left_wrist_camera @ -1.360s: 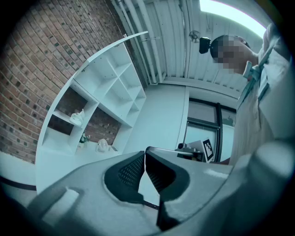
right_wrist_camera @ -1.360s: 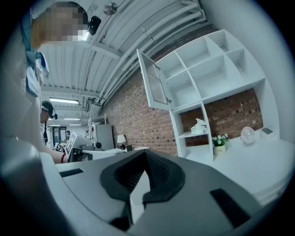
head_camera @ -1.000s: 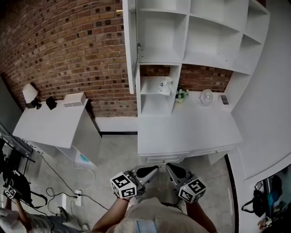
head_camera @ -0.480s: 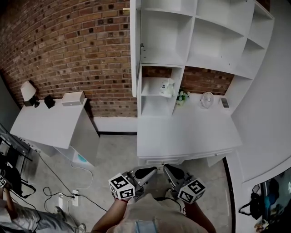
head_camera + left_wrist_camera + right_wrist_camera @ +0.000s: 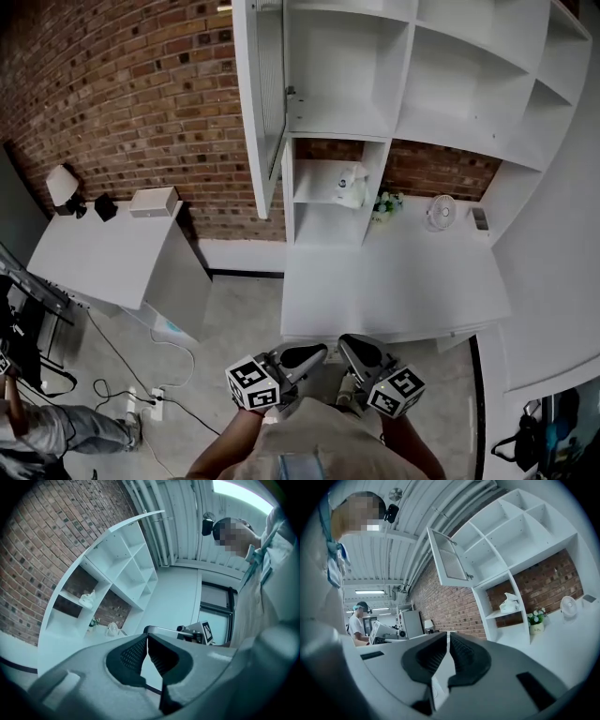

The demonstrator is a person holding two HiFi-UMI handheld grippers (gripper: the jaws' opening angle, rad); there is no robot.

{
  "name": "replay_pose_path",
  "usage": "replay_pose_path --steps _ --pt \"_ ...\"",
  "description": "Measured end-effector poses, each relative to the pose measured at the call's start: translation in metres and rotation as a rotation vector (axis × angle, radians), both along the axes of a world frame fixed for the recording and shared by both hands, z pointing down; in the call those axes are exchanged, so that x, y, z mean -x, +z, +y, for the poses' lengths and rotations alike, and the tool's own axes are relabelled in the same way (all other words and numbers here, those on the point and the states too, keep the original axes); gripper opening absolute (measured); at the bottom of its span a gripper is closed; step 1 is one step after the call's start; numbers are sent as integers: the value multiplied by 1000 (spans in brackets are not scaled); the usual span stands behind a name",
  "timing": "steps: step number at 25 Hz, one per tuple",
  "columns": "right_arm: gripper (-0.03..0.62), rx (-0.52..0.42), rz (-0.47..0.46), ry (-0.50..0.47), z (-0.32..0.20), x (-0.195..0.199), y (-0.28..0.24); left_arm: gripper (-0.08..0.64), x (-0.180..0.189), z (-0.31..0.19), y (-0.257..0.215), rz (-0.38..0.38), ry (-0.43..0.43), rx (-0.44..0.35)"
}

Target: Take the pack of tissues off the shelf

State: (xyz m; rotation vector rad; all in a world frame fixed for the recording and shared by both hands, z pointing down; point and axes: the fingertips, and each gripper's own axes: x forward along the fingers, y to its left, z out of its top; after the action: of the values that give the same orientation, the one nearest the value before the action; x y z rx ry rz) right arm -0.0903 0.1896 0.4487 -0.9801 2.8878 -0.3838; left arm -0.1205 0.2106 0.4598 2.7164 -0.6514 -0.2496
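Note:
The pack of tissues [image 5: 349,184] is white with a tuft sticking up. It stands on the middle shelf of the white shelf unit [image 5: 412,122], in the narrow left compartment. It also shows in the left gripper view as the pack of tissues [image 5: 87,599] and in the right gripper view as the pack of tissues [image 5: 509,603]. My left gripper [image 5: 306,355] and right gripper [image 5: 360,351] are held low and close to my body, far from the shelf. Both are shut with nothing between the jaws, as seen at the left gripper [image 5: 147,638] and the right gripper [image 5: 448,637].
A white desk top [image 5: 394,281] lies between me and the shelf. On it stand a small flower pot [image 5: 384,205] and a small fan [image 5: 439,212]. A cabinet door [image 5: 261,103] hangs open above left. A side table [image 5: 103,258] stands at left; a person [image 5: 37,431] is at lower left.
The head view has tilted and moved nearer the shelf, so the open cabinet door shows larger. Both grippers keep their place and stay shut. The person at lower left has shifted.

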Motion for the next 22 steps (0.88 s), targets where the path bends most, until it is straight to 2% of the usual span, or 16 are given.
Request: replay_pose_path --steps 8,14,22 --pt "18 8 -9 -1 -85 -41 -1 11 -43 -80 -5 -30 2 10" --pt "18 14 -8 -36 -139 -64 -8 11 -67 -134 -15 -47 -40 3" --pt "18 -25 17 -89 -187 -85 -15 11 -91 -186 -21 -84 -106 -15"
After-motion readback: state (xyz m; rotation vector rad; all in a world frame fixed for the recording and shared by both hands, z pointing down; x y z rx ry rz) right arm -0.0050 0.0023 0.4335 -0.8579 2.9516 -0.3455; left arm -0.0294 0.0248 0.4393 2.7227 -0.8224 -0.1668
